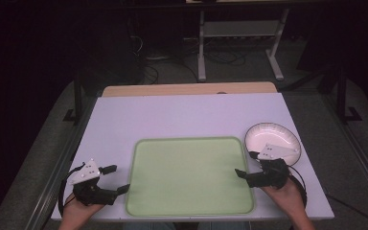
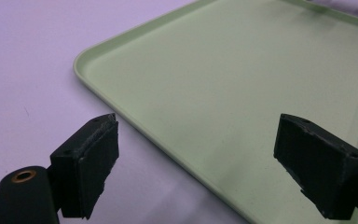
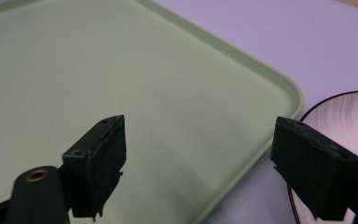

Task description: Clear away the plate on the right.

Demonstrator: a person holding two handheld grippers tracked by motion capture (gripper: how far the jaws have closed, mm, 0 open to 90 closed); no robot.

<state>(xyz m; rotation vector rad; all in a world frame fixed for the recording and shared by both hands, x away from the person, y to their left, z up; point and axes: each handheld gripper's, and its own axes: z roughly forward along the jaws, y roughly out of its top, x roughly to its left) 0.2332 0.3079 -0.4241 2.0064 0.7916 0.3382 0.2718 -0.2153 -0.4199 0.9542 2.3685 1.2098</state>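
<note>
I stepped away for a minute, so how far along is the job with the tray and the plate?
Nothing looks done yet: the green tray is bare and the white plate sits on the table beside its right edge. Nothing is in hand; the left gripper and right gripper are open at the tray's sides. Any handling of the plate or tray is left.

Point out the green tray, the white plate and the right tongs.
green tray (image 1: 189,175), high view, bare middle of its floor.
white plate (image 1: 268,135), high view, bare inner surface.
right tongs (image 1: 245,164), high view, midway between the fingertips.
</note>
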